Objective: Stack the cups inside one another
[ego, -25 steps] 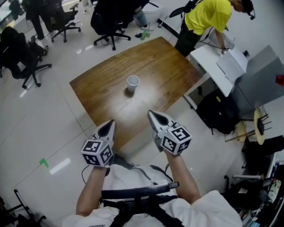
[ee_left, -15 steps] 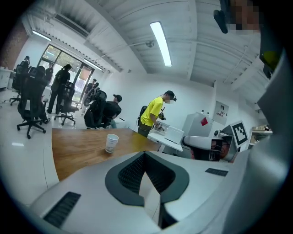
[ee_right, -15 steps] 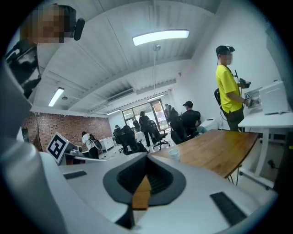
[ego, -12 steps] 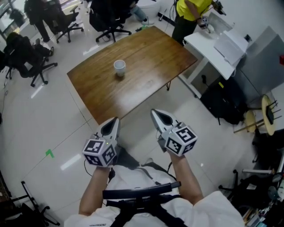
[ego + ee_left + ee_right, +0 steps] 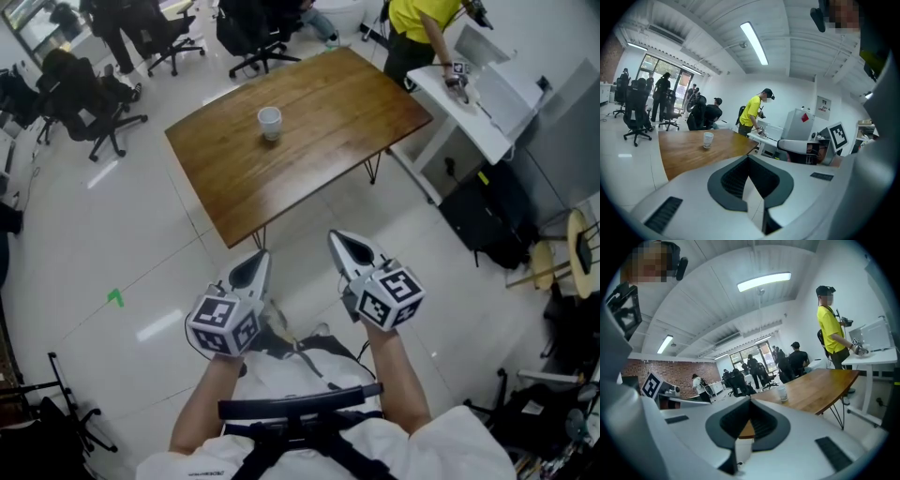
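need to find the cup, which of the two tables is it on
The cup is on the brown wooden table ahead, not the white desk where the person in yellow stands.

My head camera looks steeply down; each gripper camera looks forward along its own jaws. All three share the distant table (image 5: 323,117) and cup (image 5: 270,121).

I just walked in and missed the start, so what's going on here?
A person stands on the floor, back from the wooden table, holding a left gripper and a right gripper, both shut with nothing between the fingers. A white cup stands on the table, well beyond either gripper; nothing is touching it.
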